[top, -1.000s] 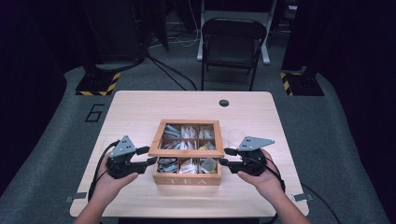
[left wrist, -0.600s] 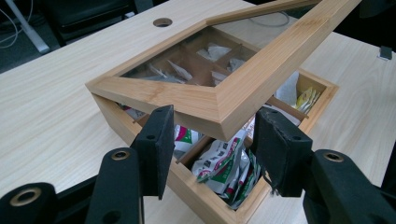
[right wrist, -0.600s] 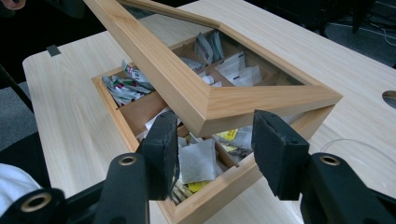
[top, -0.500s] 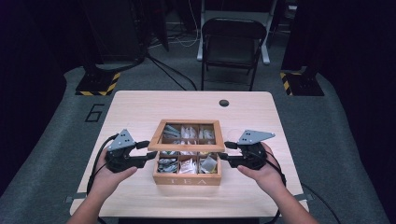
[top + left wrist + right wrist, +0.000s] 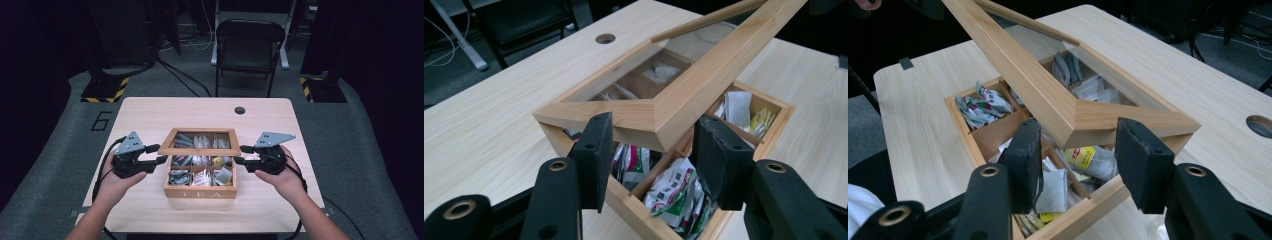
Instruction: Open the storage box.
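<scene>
A wooden tea box [image 5: 200,192] marked TEA sits mid-table, its compartments holding several tea bags [image 5: 200,175]. Its glass-paned lid [image 5: 200,150] is hinged at the back and tilted up at the front. My left gripper [image 5: 161,154] is shut on the lid's front left corner; its jaws have just been closing with that corner between them. In the left gripper view the lid [image 5: 674,107] wedges between the pads [image 5: 596,150]. My right gripper [image 5: 239,154] is shut on the front right corner, and in the right gripper view the lid [image 5: 1048,105] sits between its pads [image 5: 1143,160].
The light wooden table [image 5: 150,115] has a round cable hole [image 5: 240,110] at the back. A black folding chair [image 5: 247,45] stands behind the table. Cables trail from both grippers toward the table's front edge.
Both hands have risen a little and the lid's front edge stands higher above the box than before. The box itself has not moved.
</scene>
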`<state>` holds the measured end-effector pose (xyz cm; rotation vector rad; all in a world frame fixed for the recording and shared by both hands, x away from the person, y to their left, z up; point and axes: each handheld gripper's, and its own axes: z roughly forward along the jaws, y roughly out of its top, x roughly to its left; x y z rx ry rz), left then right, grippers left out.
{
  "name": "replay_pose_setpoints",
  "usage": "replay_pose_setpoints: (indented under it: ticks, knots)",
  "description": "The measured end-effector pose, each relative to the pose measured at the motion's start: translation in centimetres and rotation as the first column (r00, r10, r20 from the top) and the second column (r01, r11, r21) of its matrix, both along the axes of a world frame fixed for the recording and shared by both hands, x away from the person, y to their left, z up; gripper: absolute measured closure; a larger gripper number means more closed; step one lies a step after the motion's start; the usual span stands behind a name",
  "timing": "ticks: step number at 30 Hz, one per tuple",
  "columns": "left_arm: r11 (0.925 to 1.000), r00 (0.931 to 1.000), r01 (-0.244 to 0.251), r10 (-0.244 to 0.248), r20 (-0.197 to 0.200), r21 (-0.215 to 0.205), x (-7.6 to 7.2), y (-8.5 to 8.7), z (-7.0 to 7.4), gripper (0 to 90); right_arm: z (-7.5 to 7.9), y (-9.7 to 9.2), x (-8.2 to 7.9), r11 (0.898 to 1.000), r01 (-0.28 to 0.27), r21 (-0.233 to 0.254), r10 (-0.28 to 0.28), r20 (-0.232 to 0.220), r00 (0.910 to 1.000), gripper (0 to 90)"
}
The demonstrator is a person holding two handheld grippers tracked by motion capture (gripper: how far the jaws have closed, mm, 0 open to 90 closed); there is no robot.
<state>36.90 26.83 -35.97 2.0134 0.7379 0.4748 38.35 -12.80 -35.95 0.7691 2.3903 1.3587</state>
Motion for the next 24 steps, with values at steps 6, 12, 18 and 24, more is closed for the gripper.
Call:
replay_pose_setpoints:
  ticks: [6, 12, 18, 24]
  knots:
    - [0.9999, 1.0, -0.001, 0.001, 0.001, -0.013, 0.7, 0.1, 0.9, 54.3, 0.8, 0.0, 0.8, 1.0, 0.007, 0.016, -0.007, 0.008, 0.9999, 53.4]
    - [0.9998, 0.9999, -0.005, 0.005, 0.011, -0.021, 1.3, 0.1, 1.4, 54.9, 1.4, 0.0, 1.4, 1.0, 0.008, 0.025, -0.008, 0.003, 1.0, 54.9]
    - [0.9992, 0.9997, -0.009, 0.01, 0.022, -0.039, 2.0, 0.3, 1.4, 54.6, 1.9, -0.2, 2.1, 1.0, 0.004, 0.03, -0.004, -0.006, 1.0, 56.3]
    - [0.9986, 0.9993, -0.038, 0.038, 0.001, -0.037, 3.4, 0.4, 0.4, 53.7, 2.1, -0.2, 2.4, 0.999, 0.01, 0.044, -0.01, -0.005, 0.9999, 56.7]
